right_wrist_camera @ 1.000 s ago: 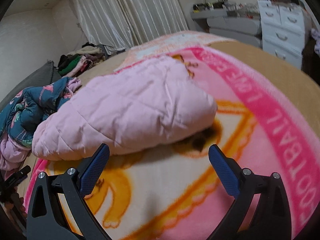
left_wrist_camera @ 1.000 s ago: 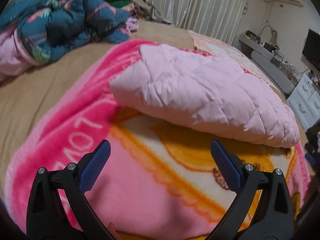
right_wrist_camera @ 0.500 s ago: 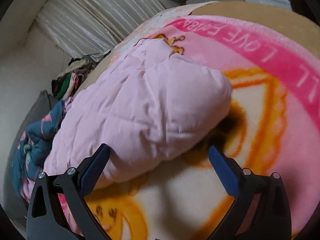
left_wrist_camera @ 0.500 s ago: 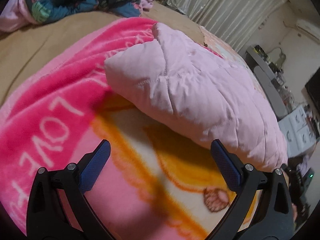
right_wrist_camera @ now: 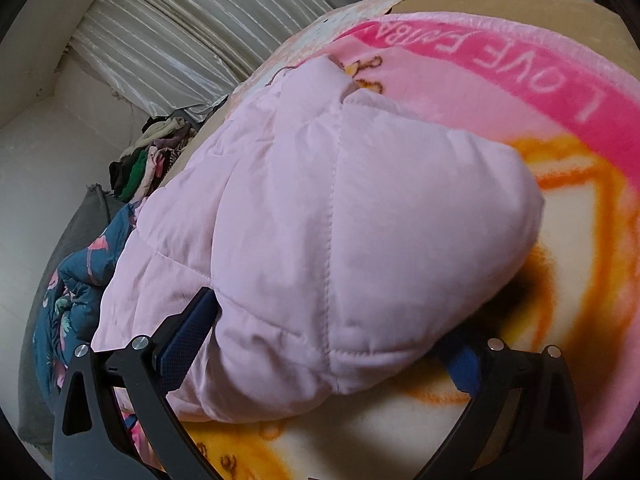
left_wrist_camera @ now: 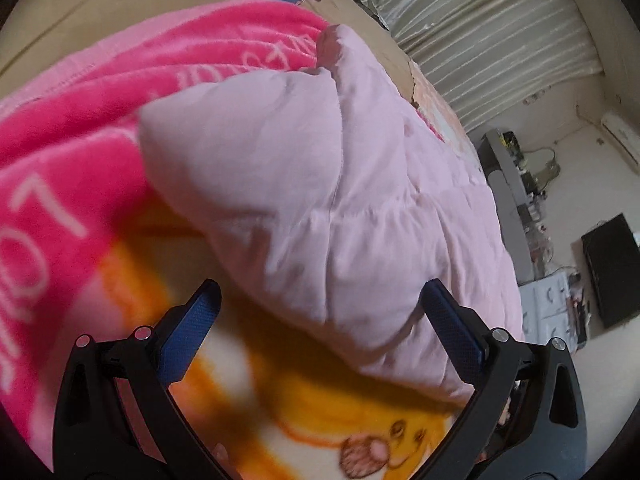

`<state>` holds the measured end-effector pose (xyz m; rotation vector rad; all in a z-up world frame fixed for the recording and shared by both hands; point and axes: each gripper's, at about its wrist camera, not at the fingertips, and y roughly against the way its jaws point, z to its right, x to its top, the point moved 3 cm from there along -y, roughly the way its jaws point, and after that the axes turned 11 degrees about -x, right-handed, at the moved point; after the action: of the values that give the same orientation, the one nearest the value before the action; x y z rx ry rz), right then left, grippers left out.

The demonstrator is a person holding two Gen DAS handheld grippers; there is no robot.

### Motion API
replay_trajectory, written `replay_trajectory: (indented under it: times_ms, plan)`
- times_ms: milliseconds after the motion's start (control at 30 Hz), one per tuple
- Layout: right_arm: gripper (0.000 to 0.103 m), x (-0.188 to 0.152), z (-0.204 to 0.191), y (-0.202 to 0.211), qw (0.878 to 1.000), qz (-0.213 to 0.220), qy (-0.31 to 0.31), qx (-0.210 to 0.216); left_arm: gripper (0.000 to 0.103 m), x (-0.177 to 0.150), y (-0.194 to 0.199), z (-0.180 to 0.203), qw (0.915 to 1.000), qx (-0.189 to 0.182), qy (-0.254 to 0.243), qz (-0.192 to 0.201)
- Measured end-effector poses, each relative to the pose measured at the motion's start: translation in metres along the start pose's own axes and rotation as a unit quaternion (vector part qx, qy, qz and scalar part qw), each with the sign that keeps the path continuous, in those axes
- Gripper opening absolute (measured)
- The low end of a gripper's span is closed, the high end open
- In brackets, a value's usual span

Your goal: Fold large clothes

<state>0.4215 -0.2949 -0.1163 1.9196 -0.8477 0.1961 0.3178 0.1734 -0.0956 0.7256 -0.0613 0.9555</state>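
Observation:
A folded pale pink quilted jacket (left_wrist_camera: 320, 200) lies on a pink and orange fleece blanket (left_wrist_camera: 60, 160) on the bed; it also shows in the right wrist view (right_wrist_camera: 320, 240). My left gripper (left_wrist_camera: 320, 320) is open, its blue-padded fingers at the jacket's near edge, one on each side. My right gripper (right_wrist_camera: 332, 344) is open, and the jacket's near edge sits between its fingers and partly covers both pads.
A dark blue floral garment (right_wrist_camera: 76, 292) and a heap of clothes (right_wrist_camera: 156, 152) lie at the bed's far side by the curtains (left_wrist_camera: 480, 40). A desk, white drawers (left_wrist_camera: 548, 308) and a black screen (left_wrist_camera: 612, 268) stand beside the bed.
Both grippers have moved forward and down to the jacket's opposite ends. The jacket's edge now lies between the right gripper's fingers. Both stay open.

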Motion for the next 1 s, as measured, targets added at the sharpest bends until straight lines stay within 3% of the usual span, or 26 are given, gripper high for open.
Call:
replay_trajectory:
  times_ms: [267, 500, 567, 633, 700, 767, 833, 1000]
  plan:
    - [0.099, 0.009, -0.006, -0.012, 1.0, -0.001, -0.004, 0.001, 0.095, 0.019, -0.028, 0.004, 0.9994, -0.006, 0.031, 0.011]
    - [0.098, 0.018, -0.015, -0.025, 1.0, 0.01, 0.009, 0.009, 0.094, 0.023, -0.039, 0.006, 0.9996, 0.002, 0.022, 0.018]
    - [0.09, 0.019, -0.018, -0.025, 1.0, 0.018, 0.021, 0.013, 0.088, 0.022, -0.039, 0.009, 0.9997, 0.006, 0.01, 0.021]
    - [0.082, 0.02, -0.023, -0.021, 0.998, 0.029, 0.045, 0.014, 0.074, 0.02, -0.038, 0.016, 0.9996, 0.012, -0.008, 0.024]
    - [0.07, 0.019, -0.029, -0.015, 0.996, 0.041, 0.072, 0.016, 0.064, 0.019, -0.034, 0.027, 0.999, 0.018, -0.029, 0.028]
    - [0.052, 0.019, -0.039, -0.007, 0.993, 0.057, 0.106, 0.019, 0.052, 0.018, -0.03, 0.038, 0.9979, 0.024, -0.051, 0.031]
    - [0.045, 0.019, -0.052, 0.002, 0.986, 0.073, 0.153, 0.007, 0.04, 0.016, -0.025, 0.051, 0.9955, 0.035, -0.081, 0.035]
    - [0.037, 0.022, -0.074, 0.021, 0.969, 0.093, 0.227, -0.011, 0.033, 0.01, -0.009, 0.077, 0.9874, 0.054, -0.14, 0.051]
